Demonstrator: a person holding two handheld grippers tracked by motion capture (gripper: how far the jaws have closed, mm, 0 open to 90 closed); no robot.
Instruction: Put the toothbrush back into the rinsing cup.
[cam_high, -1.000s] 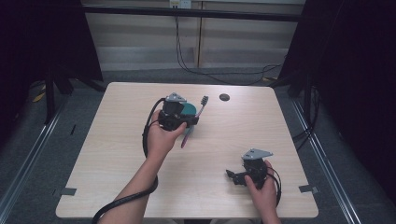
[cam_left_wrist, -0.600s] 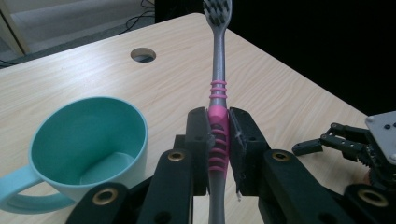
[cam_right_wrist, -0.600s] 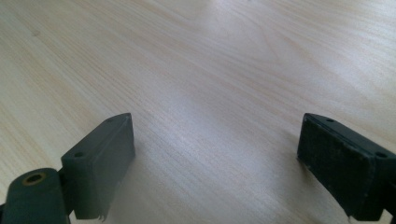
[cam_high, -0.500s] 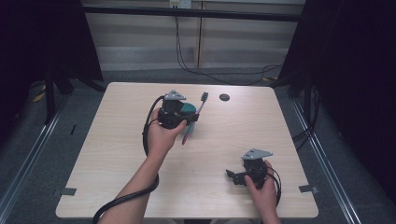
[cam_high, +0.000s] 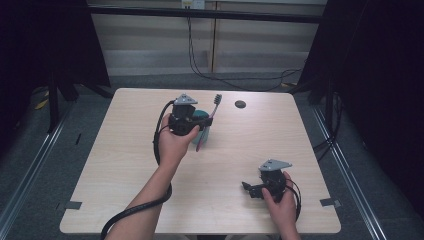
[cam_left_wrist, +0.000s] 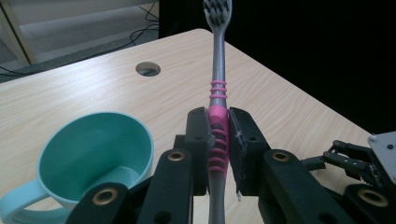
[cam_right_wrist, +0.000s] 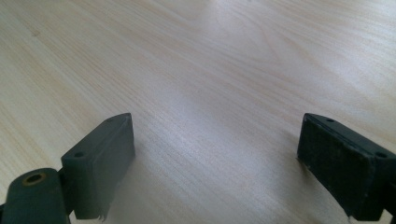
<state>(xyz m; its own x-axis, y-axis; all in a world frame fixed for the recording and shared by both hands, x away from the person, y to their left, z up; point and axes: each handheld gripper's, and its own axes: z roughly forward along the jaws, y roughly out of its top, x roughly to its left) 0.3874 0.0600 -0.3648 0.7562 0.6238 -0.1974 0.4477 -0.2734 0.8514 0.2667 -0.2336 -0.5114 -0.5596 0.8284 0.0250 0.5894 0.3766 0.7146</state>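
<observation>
Behind left gripper (cam_high: 202, 122), cup (cam_high: 202, 118) half hidden

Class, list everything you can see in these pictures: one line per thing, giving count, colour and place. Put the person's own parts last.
Table: one, pale wood, centre of the high view.
Hole: one, dark and round, in the table near its far edge.
Cup: one, teal with a handle, upright on the table beside the left gripper.
Toothbrush: one, grey with pink grip, clamped in the left gripper, bristles pointing away from the hand.
Cables: black, on the floor beyond the table.
Left gripper: one, black, held above the table beside the cup, shut on the toothbrush.
Right gripper: one, black, low over the near right of the table, jaws apart with nothing between.
Left hand: one, holding the left gripper.
Right hand: one, holding the right gripper.
</observation>
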